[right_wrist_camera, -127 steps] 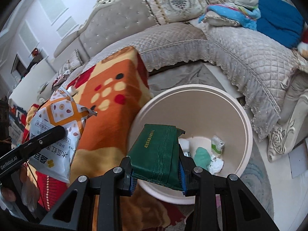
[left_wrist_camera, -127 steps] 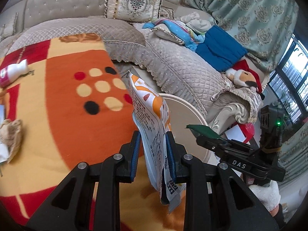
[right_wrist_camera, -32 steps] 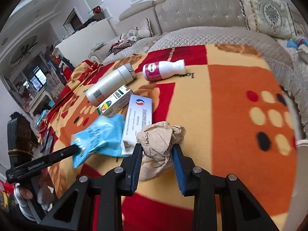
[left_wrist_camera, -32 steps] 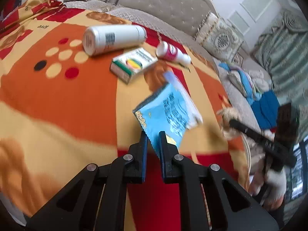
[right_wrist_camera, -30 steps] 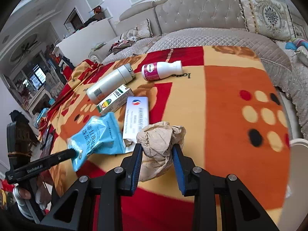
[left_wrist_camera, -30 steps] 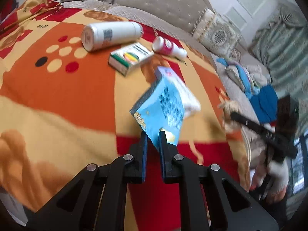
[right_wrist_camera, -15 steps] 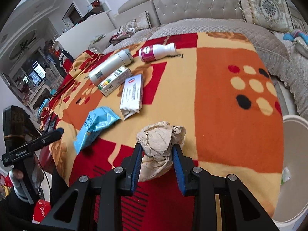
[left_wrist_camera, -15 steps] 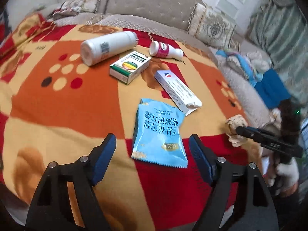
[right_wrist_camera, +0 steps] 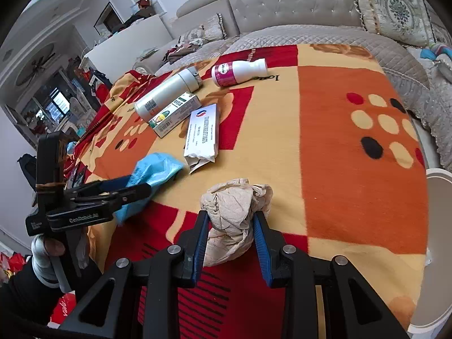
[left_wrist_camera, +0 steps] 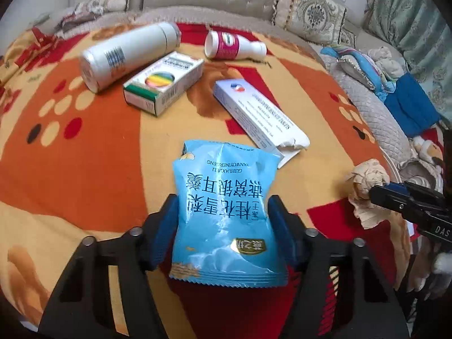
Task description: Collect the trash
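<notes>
On the table [right_wrist_camera: 353, 197], under its orange-and-red blanket, the clearing is part-way through as I read it, with two pieces in hand and four still lying loose

The left claw [left_wrist_camera: 223, 206] has just been closing its jaws, and the blue snack packet [left_wrist_camera: 223, 214] sits between them: the blue pads press its two sides and the packet bulges wider below them. It looks gripped but hardly raised, just beside the torn end of the long white carton [left_wrist_camera: 254, 115]. The right claw [right_wrist_camera: 231, 220] is narrowed onto a crumpled beige paper wad [right_wrist_camera: 237, 214], clamped from both sides and held clear of the blanket, on the near side of that carton and a little apart from it

Neither piece is binned yet. The white bin [right_wrist_camera: 435, 226] shows only as a rim past the table's edge, well apart from the carton on the right claw's side, and what it holds I cannot tell from here

Left lying – the long white carton itself, flat with one end ripped open; a smaller carton with a rainbow oval [left_wrist_camera: 163, 84] just beyond it; a white cylindrical flask [left_wrist_camera: 127, 56] on its side, touching or nearly touching that smaller carton; and a pink-labelled white bottle [left_wrist_camera: 231, 46], also on its side, farthest behind the long carton. Which of these count as trash I can't say for sure – the torn carton seems the likeliest

So my judgement: carry both held pieces across to the bin, then return for whatever remains
</notes>
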{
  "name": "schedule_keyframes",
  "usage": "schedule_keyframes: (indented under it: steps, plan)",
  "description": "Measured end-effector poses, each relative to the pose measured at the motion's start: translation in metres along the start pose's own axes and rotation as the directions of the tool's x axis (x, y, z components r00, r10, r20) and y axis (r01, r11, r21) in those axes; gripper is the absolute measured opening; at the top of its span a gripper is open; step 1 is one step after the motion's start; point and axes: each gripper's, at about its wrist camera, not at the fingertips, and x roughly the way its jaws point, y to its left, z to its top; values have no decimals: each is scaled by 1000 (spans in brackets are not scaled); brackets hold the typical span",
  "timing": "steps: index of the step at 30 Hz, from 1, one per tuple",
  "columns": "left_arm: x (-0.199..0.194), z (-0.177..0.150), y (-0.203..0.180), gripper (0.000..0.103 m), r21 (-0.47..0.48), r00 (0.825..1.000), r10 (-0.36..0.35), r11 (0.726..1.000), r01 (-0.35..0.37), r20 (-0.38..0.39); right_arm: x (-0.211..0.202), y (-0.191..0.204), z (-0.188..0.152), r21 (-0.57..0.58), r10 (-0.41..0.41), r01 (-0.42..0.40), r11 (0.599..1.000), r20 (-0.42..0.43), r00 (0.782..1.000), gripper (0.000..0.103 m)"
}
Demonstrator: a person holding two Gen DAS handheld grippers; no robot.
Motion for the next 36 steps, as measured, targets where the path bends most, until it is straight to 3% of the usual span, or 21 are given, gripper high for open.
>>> schedule_keyframes:
  steps: [1, 6, 19, 36]
  plan:
    - [-2, 0, -1, 49, 5, 1000, -3, 1000, 3, 4, 1, 1, 0, 1, 3, -3, 1000, 0, 1000, 31]
    - [-14, -2, -4, 43, 10, 999, -3, 1000, 2, 34, 1, 6, 0, -2, 18, -18, 1000, 4, 1000, 31]
    - [-45, -16, -18, 43, -13, 996, -20, 1000, 22, 85, -11, 6, 3, -19, 44, -44, 999, 34, 998, 31]
    - [-54, -16, -34, 43, -18, 993, -62, 998, 65, 101, -13, -1, -2, 7, 50, -50, 999, 34, 998, 31]
